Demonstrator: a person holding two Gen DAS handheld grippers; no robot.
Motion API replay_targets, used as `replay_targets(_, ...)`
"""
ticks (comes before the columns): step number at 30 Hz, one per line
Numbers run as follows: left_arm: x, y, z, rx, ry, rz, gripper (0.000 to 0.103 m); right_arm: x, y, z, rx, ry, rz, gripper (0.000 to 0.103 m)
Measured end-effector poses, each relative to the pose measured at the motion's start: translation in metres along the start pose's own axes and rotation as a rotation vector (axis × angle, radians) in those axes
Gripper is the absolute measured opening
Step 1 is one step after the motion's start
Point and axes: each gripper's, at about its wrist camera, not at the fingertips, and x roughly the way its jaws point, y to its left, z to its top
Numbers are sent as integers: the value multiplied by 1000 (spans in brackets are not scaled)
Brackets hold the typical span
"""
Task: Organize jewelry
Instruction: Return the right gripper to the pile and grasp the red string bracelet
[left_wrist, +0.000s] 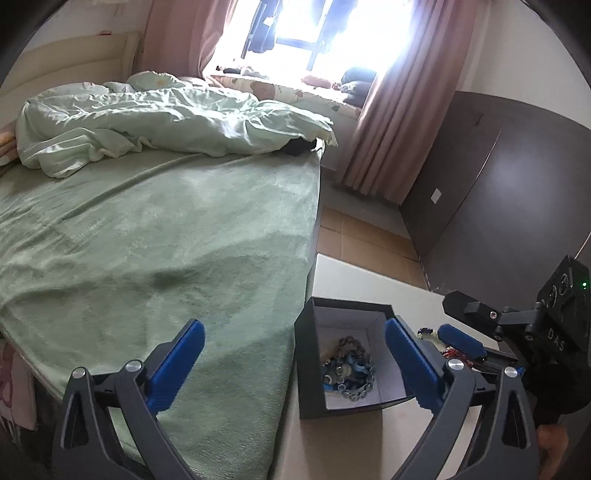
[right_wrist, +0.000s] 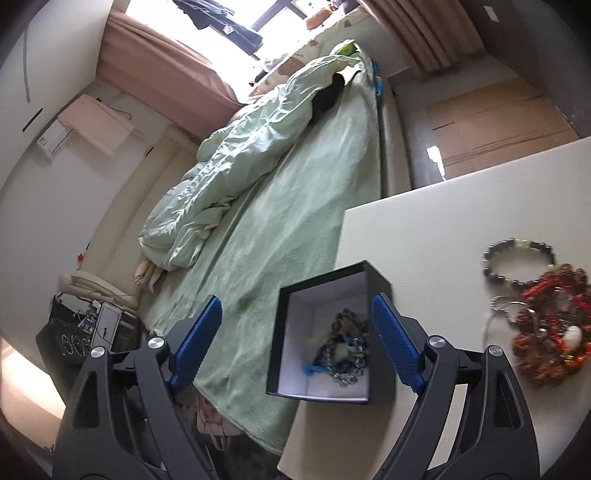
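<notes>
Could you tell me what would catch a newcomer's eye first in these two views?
Probably the open black box near the corner of the white table, with blue and grey beaded jewelry piled inside. To its right on the table lies a red and brown bead heap beside a dark bracelet. Behind, a bed with a green blanket and rumpled quilt fills the room under a glaring window.

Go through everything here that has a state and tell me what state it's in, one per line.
Black box: open, lid off, upright near the table edge by the bed.
Beaded jewelry in the box: piled inside, loose.
Dark bead bracelet: lying flat on the table, outside the box.
Red and brown bead pile: heaped on the table, not yet boxed.
Left gripper: open, empty.
Right gripper: open, empty.
Curtains: drawn apart.
</notes>
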Motion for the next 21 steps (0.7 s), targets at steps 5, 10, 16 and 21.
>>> replay_targets(5, 1, -17, -5, 7, 12, -34, 95, -21, -15, 1, -9, -28, -175, 83)
replay_targets(10, 6, -45, -13, 38, 34, -74, 95, -47, -51, 3, 41, -19, -258, 83)
replay_targets(16, 12, -83, -21, 83, 53, -137, 95, -70, -99, 6, 126, 29, -315, 83)
replay_targets(21, 19, -110, -27, 116, 72, -182, 94, -89, -128, 2, 165, 49, -345, 83)
